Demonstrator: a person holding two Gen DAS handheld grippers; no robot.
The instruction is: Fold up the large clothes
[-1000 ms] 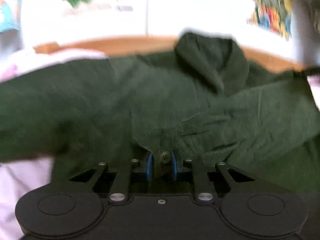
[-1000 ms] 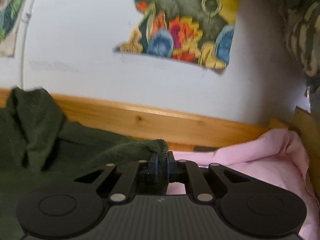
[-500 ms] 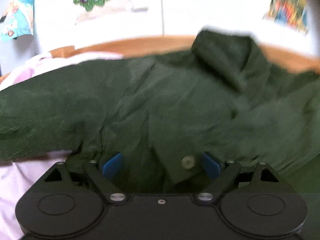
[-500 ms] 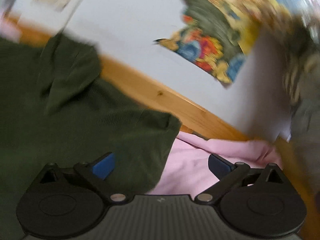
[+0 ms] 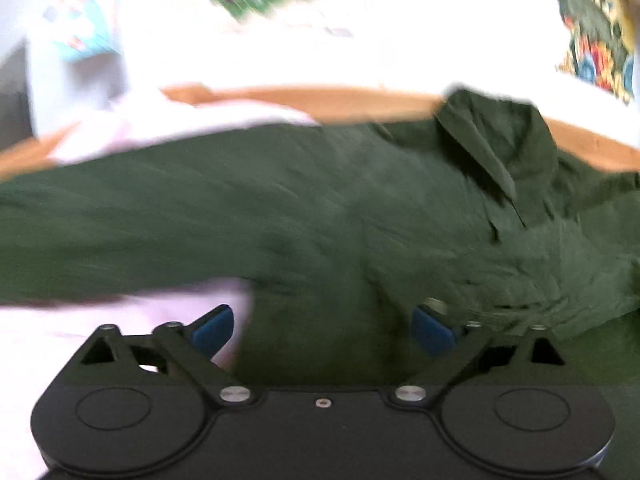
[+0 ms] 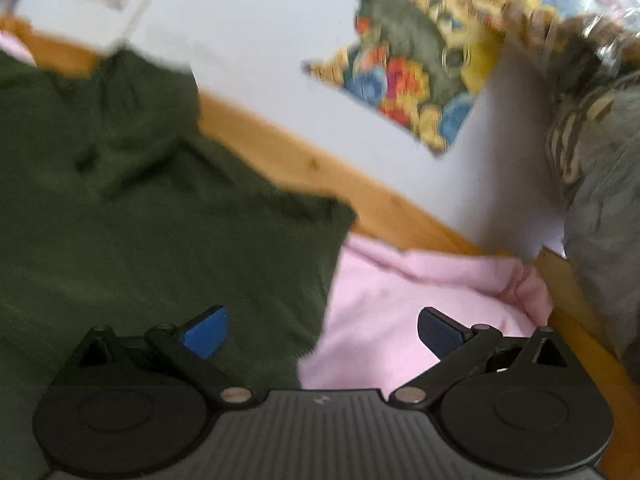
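Claws, left (image 5: 322, 326) opening and right (image 6: 322, 328) released, hover over green shirt (image 5: 280, 208).

The dark green shirt (image 5: 280, 208) was a matt, finely ribbed cloth, creased along its collar, with a small shiny metal button (image 5: 434, 303) at lower right of the left wrist frame. Under it the pink sheet (image 6: 408, 296) looked like soft, smooth, matt cloth. The bed frame (image 6: 280, 148) was orange wood with knots and a slight sheen. Both grippers had matt black plastic bodies with bright metal screws; their pads (image 6: 206, 334) were blue and matt. The posters (image 6: 416, 76) at upper right looked like paper on a smooth white wall (image 6: 248, 32).
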